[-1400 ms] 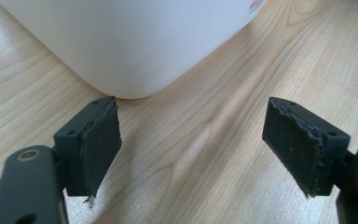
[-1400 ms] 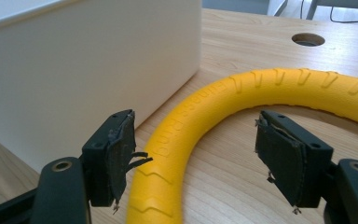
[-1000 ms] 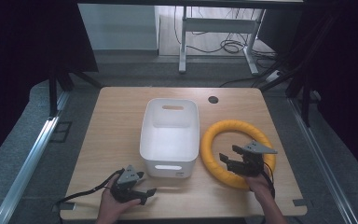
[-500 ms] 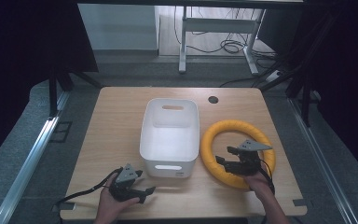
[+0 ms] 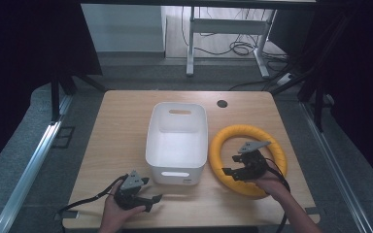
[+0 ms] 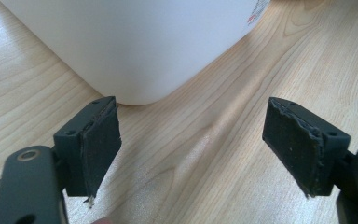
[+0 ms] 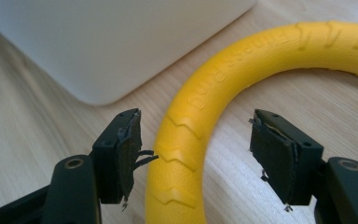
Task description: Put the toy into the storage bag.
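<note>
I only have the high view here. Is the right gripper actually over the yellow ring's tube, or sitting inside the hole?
Observer: In the right gripper view, the right gripper is open with the yellow ring passing between its jaws, nearer one pad than the other.
Operator: Is either pad touching it yet?
Observer: No pad is pressed on it; only frayed threads on the nearer pad reach its surface.
Operator: And the left gripper?
Observer: The left gripper is open with bare table between its jaws, pointing at a rounded lower corner of the white bin.
</note>
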`<state>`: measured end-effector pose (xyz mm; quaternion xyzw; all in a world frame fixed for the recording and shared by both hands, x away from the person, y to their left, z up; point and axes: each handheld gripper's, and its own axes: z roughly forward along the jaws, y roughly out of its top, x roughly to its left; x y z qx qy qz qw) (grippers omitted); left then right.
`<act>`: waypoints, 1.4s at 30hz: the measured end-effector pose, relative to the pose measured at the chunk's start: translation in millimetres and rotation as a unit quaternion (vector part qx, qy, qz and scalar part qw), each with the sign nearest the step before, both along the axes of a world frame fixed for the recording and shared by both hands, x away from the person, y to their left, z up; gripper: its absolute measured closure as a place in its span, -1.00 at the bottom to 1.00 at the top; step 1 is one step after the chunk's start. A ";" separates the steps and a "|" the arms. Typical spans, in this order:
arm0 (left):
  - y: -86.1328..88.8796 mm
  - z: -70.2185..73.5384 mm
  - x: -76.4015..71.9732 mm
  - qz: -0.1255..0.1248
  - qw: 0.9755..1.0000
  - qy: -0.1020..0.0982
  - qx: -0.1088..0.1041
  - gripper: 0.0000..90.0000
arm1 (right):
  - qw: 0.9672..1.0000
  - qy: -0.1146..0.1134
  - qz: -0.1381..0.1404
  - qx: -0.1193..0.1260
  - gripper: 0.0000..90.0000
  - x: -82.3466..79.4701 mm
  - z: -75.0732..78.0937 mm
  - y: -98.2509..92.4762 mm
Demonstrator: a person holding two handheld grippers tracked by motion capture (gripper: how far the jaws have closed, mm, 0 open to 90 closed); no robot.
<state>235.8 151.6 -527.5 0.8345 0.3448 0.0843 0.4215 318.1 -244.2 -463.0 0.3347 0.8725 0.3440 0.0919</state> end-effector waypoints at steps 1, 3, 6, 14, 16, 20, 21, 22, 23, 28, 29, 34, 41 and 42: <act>-0.1 -0.2 0.0 -0.001 1.000 0.000 0.000 -0.57 | 1.000 0.005 0.007 -0.010 -0.26 0.9 0.2 2.2; -0.2 0.0 -0.1 -0.001 1.000 0.001 -0.001 -0.57 | 1.000 0.015 0.015 -0.018 -0.26 2.4 -0.4 5.4; 0.1 0.2 -0.3 -0.001 1.000 0.000 -0.001 -0.57 | 0.998 0.032 0.025 -0.037 -0.27 4.6 -3.9 10.9; -0.8 -1.2 0.1 -0.002 1.000 0.003 0.001 -0.57 | 0.991 0.078 0.049 -0.092 -0.31 9.1 -19.0 19.9; -0.8 -1.1 0.1 -0.002 1.000 0.003 0.000 -0.57 | 0.989 0.088 0.053 -0.108 -0.31 9.6 -22.1 21.0; -1.4 -1.7 0.2 -0.002 1.000 0.004 0.000 -0.57 | 0.982 0.101 0.067 -0.147 -0.31 9.9 -25.5 24.6; -1.5 -1.9 0.3 -0.002 1.000 0.004 0.000 -0.57 | 0.980 0.102 0.070 -0.153 -0.30 10.0 -25.6 25.4; -1.6 -2.1 0.3 -0.003 1.000 0.004 0.001 -0.57 | 0.979 0.104 0.074 -0.159 -0.29 10.1 -25.8 26.6; -1.7 -2.2 0.3 -0.003 1.000 0.004 0.001 -0.57 | 0.977 0.106 0.077 -0.167 -0.29 10.1 -26.0 27.9; -1.7 -2.5 0.3 -0.003 1.000 0.004 0.001 -0.57 | 0.969 0.117 0.087 -0.197 -0.23 9.7 -30.9 34.4; -1.8 -2.6 0.3 -0.004 1.000 0.004 0.001 -0.57 | 0.968 0.116 0.090 -0.201 -0.21 9.8 -32.1 35.1; -2.5 -3.4 0.6 -0.004 1.000 0.007 0.002 -0.57 | 0.964 0.120 0.092 -0.219 -0.05 10.3 -36.5 38.2; -2.7 -3.5 0.5 -0.004 1.000 0.007 0.001 -0.57 | 0.959 0.131 0.093 -0.233 0.05 13.2 -38.0 42.1; -2.6 -3.5 0.4 -0.004 1.000 0.007 0.002 -0.57 | 0.959 0.134 0.093 -0.231 0.05 13.7 -37.7 41.8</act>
